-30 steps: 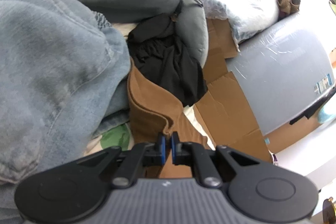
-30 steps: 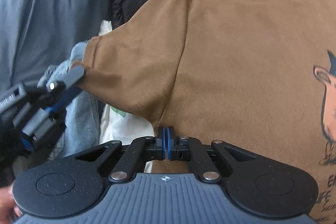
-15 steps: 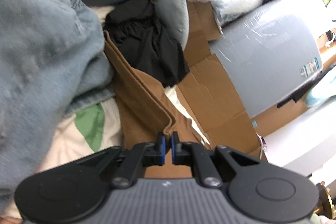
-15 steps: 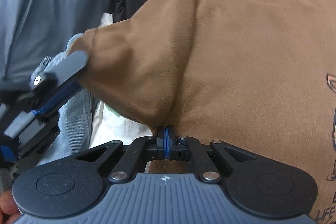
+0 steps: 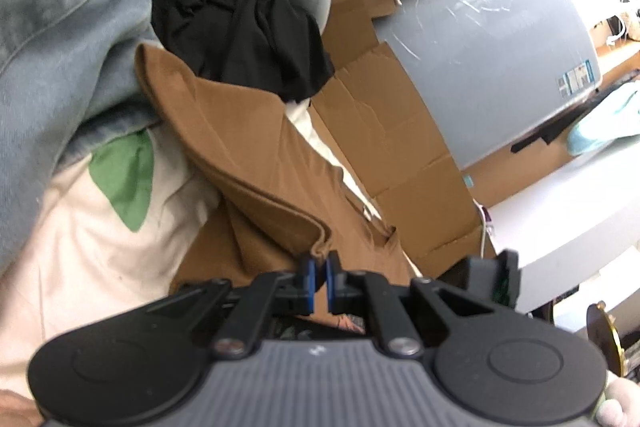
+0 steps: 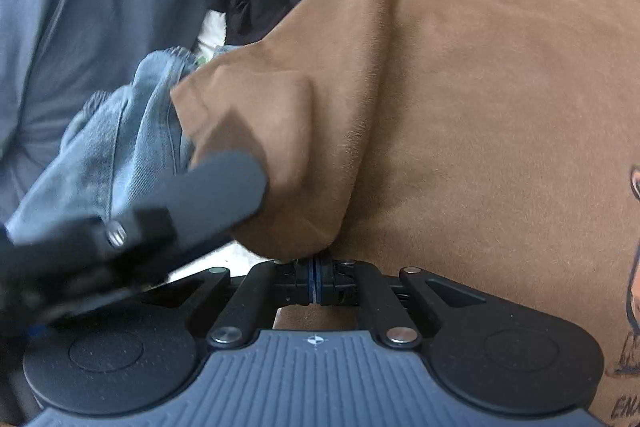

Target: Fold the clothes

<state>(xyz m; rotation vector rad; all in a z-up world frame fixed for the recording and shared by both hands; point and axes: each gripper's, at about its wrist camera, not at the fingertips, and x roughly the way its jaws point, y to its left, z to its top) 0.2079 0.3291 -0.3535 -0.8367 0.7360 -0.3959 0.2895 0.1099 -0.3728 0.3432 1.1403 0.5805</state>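
At the far left of the left wrist view a blue denim garment (image 5: 52,47) is heaped on a white sheet with a green patch (image 5: 100,227), and beside it the brown T-shirt (image 5: 248,155) runs as a long folded strip toward the left gripper (image 5: 319,281). Its blue-padded fingers (image 5: 307,281) stand nearly together with a thin gap; the sleeve hem sits right at their tips, and it looks pinched there, though the hold is shallow. To do this fold well, that grip should stay on the doubled hem and not slide off it. Further right lie a black garment (image 5: 244,15), flattened cardboard (image 5: 384,131) and a grey plastic-wrapped bundle (image 5: 480,59). In the right wrist view the left gripper crosses the lower left, blurred, against the sleeve; the right gripper (image 6: 319,281) has its fingers pressed together on a tuck of the brown cloth where sleeve meets body. The shirt's body spreads to the right, printed side up. Judging from this, the sleeve is being folded inward: carry both holds together, keep the crease taut and straight, and lay the sleeve flat on the body clear of the denim.
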